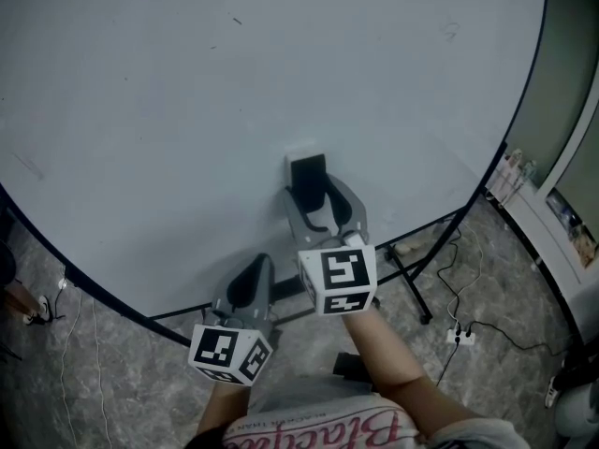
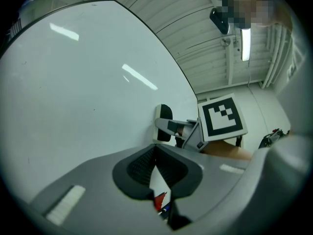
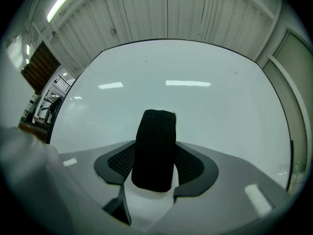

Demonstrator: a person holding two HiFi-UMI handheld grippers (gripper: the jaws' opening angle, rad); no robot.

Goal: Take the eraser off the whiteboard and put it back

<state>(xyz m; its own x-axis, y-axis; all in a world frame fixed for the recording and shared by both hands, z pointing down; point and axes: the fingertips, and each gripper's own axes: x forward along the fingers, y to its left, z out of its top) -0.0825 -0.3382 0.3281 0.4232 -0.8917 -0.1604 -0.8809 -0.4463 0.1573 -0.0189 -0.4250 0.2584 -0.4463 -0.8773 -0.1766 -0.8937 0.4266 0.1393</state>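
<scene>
- Far left, your left gripper (image 1: 255, 274) hangs low by the bottom edge of the whiteboard (image 1: 234, 110). Its pads are pressed together with nothing between them. It has no part in this.
- Moving across, the board is bare apart from a few faint marks, so nothing crowds the pull.
- Centre right, there's the eraser (image 1: 307, 174). It stands upright low on the board, pale back apparently flat against the surface, dark felt facing out towards you.
- Your right gripper (image 1: 321, 199) is on it. Its own view shows the two pads pinching the eraser's long sides, the felt bulging up between them.
- Handling call: this looks light. The felt face is soft and will give, and the body behind it is probably stiffer.
- It likely clings by a magnet, so expect a small tug as it lets go.
- Hold it by the side edges at mid-length, as you do now. Going back, lay the pale back down flat.
</scene>
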